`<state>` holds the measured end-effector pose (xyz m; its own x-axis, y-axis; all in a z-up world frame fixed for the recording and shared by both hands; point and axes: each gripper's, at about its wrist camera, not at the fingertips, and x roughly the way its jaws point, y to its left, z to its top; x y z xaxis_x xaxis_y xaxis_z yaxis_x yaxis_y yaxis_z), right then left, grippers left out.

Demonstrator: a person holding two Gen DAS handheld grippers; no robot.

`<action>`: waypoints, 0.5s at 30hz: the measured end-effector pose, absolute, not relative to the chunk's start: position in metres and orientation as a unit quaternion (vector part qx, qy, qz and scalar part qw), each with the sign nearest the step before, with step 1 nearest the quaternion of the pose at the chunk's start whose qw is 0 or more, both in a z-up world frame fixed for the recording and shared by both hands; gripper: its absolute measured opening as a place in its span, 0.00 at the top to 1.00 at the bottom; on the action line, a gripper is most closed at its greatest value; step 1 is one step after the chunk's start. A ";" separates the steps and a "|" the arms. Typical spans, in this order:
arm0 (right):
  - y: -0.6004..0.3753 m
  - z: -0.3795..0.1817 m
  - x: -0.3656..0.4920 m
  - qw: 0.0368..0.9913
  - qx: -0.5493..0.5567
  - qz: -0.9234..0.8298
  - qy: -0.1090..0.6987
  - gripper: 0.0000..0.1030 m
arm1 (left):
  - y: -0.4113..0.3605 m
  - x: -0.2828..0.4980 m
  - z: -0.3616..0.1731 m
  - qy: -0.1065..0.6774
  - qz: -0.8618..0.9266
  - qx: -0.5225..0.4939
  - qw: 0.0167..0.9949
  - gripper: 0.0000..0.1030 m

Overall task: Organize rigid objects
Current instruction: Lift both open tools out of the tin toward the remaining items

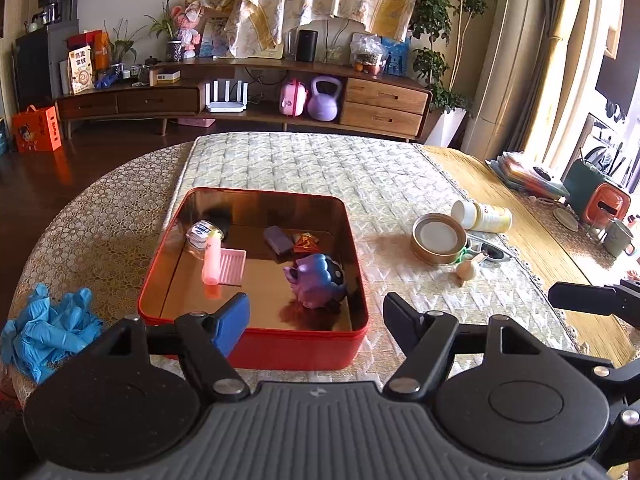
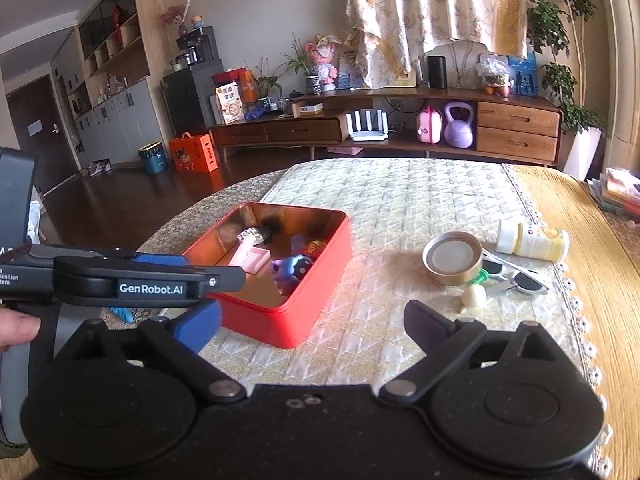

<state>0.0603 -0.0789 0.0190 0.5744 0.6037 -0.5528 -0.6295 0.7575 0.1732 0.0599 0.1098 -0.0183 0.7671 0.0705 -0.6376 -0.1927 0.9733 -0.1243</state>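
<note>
left claw point(image 1: 316, 312): released, jaws apart, nothing between them, over the near edge of the red tin
right claw point(image 2: 312, 320): released, jaws wide, nothing gripped, over the bench just right of the tin
red tin point(image 1: 256, 344): open, no lid on it, sits on the quilted mat point(image 1: 320, 160) on the bench point(image 1: 540, 240)
in the tin: purple toy point(image 1: 316, 280) near the front right, pink tube point(image 1: 211, 260) standing beside a pink ribbed tray point(image 1: 233, 266), small clear jar point(image 1: 202, 236) at back left, grey block point(image 1: 278, 239), small red-orange packet point(image 1: 305, 243) next to the block
outside the tin, right side: round gold lid point(image 1: 438, 240), white and yellow bottle point(image 1: 482, 216) lying on its side, sunglasses point(image 1: 494, 250), small cream-coloured piece point(image 1: 468, 269) just in front of the lid
green bit point(image 2: 480, 278): tucked between lid and sunglasses, can't tell what it is
blue gloves point(image 1: 48, 328): heap at the bench's left edge, well apart from the tin
person: fingers point(image 2: 16, 328) seen at the left edge of the right wrist view, by the left claw's handle
</note>
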 end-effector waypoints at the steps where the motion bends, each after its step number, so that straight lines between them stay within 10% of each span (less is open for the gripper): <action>1: -0.083 0.018 0.060 0.888 -0.015 0.341 0.307 0.04 | 0.106 0.059 -0.019 0.334 0.068 -0.090 0.936 0.27; 15: -0.151 0.002 0.048 0.919 0.015 0.251 0.303 0.00 | 0.059 0.057 -0.024 0.329 0.063 -0.091 0.938 0.20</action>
